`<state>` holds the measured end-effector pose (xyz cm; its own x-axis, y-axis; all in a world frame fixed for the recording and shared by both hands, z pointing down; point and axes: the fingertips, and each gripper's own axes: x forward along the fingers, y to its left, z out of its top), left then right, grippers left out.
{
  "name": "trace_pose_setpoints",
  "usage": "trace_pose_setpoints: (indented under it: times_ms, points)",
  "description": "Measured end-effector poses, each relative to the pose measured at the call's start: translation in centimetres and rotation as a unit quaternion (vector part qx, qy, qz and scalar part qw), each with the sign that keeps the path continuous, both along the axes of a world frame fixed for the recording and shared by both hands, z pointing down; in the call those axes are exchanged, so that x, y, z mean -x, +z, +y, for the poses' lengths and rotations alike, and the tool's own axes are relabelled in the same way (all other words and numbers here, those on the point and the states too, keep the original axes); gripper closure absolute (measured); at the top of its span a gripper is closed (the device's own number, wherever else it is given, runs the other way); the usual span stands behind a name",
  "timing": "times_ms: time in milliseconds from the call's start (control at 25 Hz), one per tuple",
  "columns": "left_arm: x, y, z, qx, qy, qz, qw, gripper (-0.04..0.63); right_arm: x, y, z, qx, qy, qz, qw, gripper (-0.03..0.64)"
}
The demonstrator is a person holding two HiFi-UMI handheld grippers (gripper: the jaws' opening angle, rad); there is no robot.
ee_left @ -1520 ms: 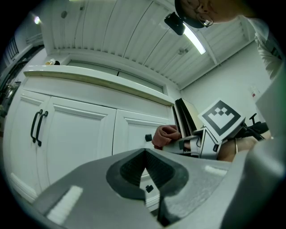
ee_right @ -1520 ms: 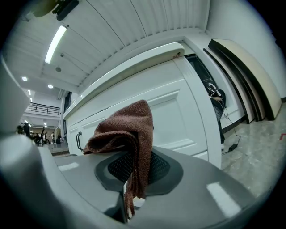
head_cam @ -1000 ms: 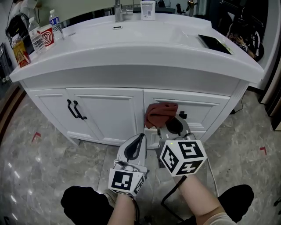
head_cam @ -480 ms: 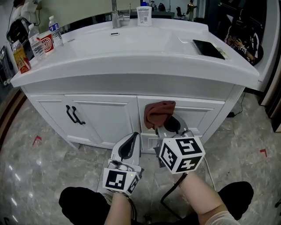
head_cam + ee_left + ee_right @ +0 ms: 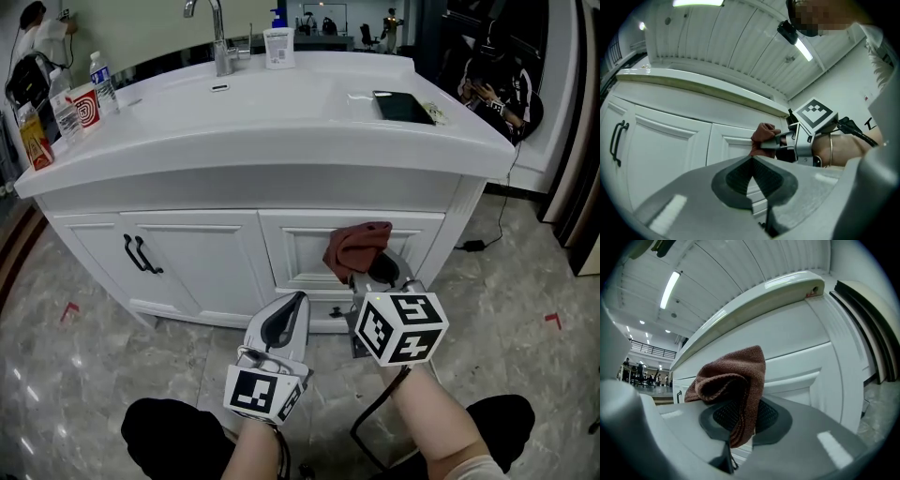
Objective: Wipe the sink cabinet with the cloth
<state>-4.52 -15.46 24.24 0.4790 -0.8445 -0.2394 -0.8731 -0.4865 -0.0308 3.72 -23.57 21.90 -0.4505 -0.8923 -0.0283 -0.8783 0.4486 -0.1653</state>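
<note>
A reddish-brown cloth [image 5: 354, 247] is pinched in my right gripper [image 5: 367, 272], which is shut on it and holds it against the upper right drawer front of the white sink cabinet [image 5: 225, 253]. In the right gripper view the cloth [image 5: 733, 390] bunches above the closed jaws, right at the panel. My left gripper [image 5: 286, 312] hangs lower left of it, shut and empty, off the cabinet. The left gripper view shows the cloth [image 5: 763, 138] with the right gripper [image 5: 771, 144] beyond my closed jaws.
Two black handles [image 5: 136, 254] sit on the left doors. The countertop [image 5: 281, 131] carries a faucet [image 5: 217, 37], a soap bottle [image 5: 277, 44], a dark tablet [image 5: 401, 106], and water bottles [image 5: 97, 78] and cartons at the left. A cable [image 5: 478, 242] runs along the marble floor at the right.
The cloth and right gripper have slid rightward along the drawer front, from near the middle seam onto the right panel. The left gripper stayed low and shut.
</note>
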Motion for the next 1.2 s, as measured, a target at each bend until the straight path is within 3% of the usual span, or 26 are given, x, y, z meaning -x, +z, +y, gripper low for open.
trace_pose_setpoints:
  times_ms: [440,760,920,1200]
  points:
    - [-5.0,2.2,-0.8,0.019,0.046,-0.011,0.9987,0.595,-8.9,-0.9,0.2,-0.001,0.075,-0.010,0.997,0.537]
    - [-5.0,3.2,-0.3,0.027,0.055,-0.003,0.9981,0.595,-13.7,-0.9,1.4,0.009,0.146,-0.037,0.989,0.537]
    - [-3.9,3.7,0.2,0.030,0.048,-0.002,0.9984,0.595,-11.1,-0.2,2.5,0.009,0.119,-0.025,0.993,0.537]
    - [0.6,4.9,-0.3,0.037,0.004,0.003,0.9993,0.595,0.3,2.3,2.4,0.025,0.005,-0.023,0.999,0.537]
